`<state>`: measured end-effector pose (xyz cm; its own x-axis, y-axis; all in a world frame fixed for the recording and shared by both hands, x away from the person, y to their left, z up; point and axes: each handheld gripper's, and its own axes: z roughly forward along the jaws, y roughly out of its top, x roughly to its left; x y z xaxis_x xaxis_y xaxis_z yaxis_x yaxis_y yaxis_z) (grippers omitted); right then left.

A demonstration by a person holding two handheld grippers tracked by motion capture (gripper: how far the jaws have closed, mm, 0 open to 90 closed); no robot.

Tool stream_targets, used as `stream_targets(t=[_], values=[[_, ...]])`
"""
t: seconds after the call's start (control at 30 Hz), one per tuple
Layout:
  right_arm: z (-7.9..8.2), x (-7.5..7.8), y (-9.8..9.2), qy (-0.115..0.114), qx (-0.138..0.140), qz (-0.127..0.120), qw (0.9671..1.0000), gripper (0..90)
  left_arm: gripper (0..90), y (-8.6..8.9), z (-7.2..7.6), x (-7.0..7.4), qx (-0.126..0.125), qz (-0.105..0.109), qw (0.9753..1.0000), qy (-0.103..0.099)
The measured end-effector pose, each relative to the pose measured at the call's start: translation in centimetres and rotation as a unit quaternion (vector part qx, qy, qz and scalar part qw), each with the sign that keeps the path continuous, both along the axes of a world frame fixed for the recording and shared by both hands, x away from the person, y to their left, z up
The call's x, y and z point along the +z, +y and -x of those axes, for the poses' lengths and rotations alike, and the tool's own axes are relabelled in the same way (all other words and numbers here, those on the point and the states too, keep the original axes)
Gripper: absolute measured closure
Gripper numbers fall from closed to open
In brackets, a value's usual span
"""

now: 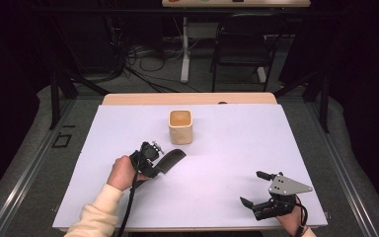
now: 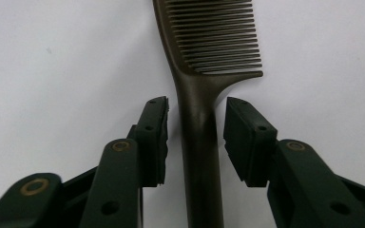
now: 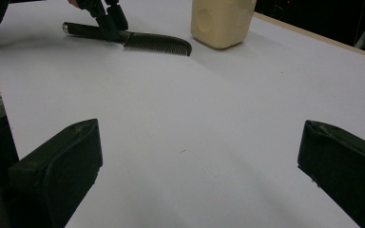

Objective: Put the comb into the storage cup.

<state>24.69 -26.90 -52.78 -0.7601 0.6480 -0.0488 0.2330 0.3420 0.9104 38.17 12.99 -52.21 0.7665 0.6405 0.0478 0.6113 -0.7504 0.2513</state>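
White sheeting covers the table [image 1: 227, 163], with a strip of pale wood showing along its far edge and a dark room behind, where a black chair [image 1: 242, 44], a white table leg and loose cables stand on the grey floor. Slightly left of the table's centre lies a dark brown comb [image 1: 170, 160], flat on the sheet, its toothed end pointing toward 1 o'clock and its handle running back toward 7 o'clock. The left gripper [image 1: 154, 165] sits over that handle, held by the person's left hand [image 1: 121, 173], whose cream sleeve comes in from the bottom edge. In the left gripper view the comb [image 2: 199, 123] runs straight up between the two black jaws: they stand on either side of the handle, just below where the teeth begin, with a narrow gap showing on each side, so they bracket the handle without clamping it. A cream, square-sided cup [image 1: 180, 126] stands upright at 12 o'clock from the comb's teeth, near them but not touching. The right gripper [image 1: 256, 190] rests toward the table's near right corner, at about 4 o'clock from the comb and well apart from it, with its grey three-cornered plate on top and its jaws spread wide with nothing between them. In the right gripper view the comb [image 3: 142, 40] lies far off at 11 o'clock and the cup [image 3: 221, 21] at 12 o'clock.
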Motion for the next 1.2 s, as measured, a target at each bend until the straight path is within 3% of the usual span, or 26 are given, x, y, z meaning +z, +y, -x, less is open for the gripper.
stream_targets(t=[0.77, 1.2], values=[[0.0, -0.02, 0.01, 0.001, 0.003, 0.001, 1.0, 0.4, 69.2, 0.32, -0.45, -0.52, 0.014, 0.021, 0.9994, 0.023], [0.01, 0.01, -0.04, 0.002, 0.002, 0.0, 1.0, 0.4, 72.0, 0.68, -0.25, -0.4, 0.021, 0.04, 0.9988, 0.02]])
